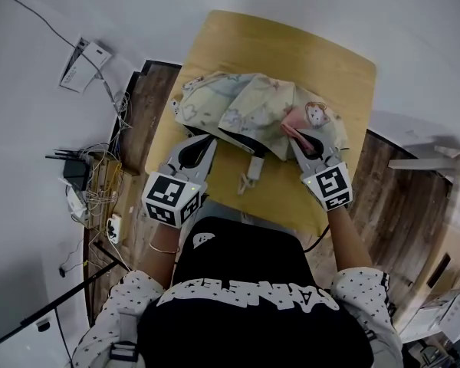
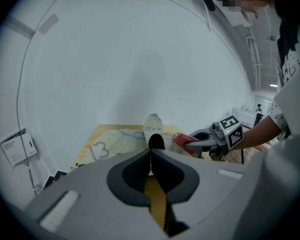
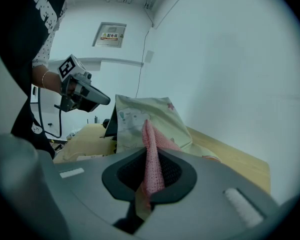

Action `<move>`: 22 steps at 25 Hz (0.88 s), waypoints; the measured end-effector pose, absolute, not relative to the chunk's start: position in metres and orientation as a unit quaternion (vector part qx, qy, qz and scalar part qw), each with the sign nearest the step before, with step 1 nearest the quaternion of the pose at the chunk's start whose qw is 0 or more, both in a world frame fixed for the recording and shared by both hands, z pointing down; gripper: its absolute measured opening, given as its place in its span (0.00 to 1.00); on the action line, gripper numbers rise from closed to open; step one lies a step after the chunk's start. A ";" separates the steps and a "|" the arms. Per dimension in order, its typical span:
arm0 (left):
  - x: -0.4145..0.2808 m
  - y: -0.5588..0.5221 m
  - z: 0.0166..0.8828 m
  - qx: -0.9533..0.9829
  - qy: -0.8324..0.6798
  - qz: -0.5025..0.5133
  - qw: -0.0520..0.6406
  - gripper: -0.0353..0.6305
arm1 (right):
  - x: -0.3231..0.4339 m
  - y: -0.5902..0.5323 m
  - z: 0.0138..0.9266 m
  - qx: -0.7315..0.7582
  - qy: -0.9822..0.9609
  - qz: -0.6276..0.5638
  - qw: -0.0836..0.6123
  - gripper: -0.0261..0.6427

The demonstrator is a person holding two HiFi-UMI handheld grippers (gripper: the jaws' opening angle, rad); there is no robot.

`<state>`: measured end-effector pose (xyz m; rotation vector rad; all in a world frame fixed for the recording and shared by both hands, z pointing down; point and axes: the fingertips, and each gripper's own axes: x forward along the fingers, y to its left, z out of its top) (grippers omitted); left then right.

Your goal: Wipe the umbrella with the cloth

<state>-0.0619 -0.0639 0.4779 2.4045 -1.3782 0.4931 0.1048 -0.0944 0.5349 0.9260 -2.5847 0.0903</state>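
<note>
A pale yellow printed umbrella [image 1: 238,110] with a black underside lies collapsed on the wooden table [image 1: 330,67]. My left gripper [image 1: 213,139] is shut on its near edge; in the left gripper view a fold of the fabric [image 2: 153,126] stands up just past the closed tips [image 2: 151,153]. My right gripper [image 1: 293,134] is shut on a pink cloth [image 1: 294,119], which rests against the umbrella's right side. In the right gripper view the cloth [image 3: 150,159] runs between the jaws, with the umbrella [image 3: 135,116] right behind it. The right gripper's tips touch the canopy.
The umbrella's strap and handle end [image 1: 250,176] hang toward the table's near edge. Left of the table on the floor are a router and tangled cables [image 1: 88,179] and a white box [image 1: 84,64]. White walls stand close behind the table.
</note>
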 end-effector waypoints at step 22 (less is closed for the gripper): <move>-0.044 -0.072 0.476 0.849 -0.473 0.174 0.158 0.18 | 0.101 -0.049 0.543 0.260 -0.941 0.065 0.206 0.09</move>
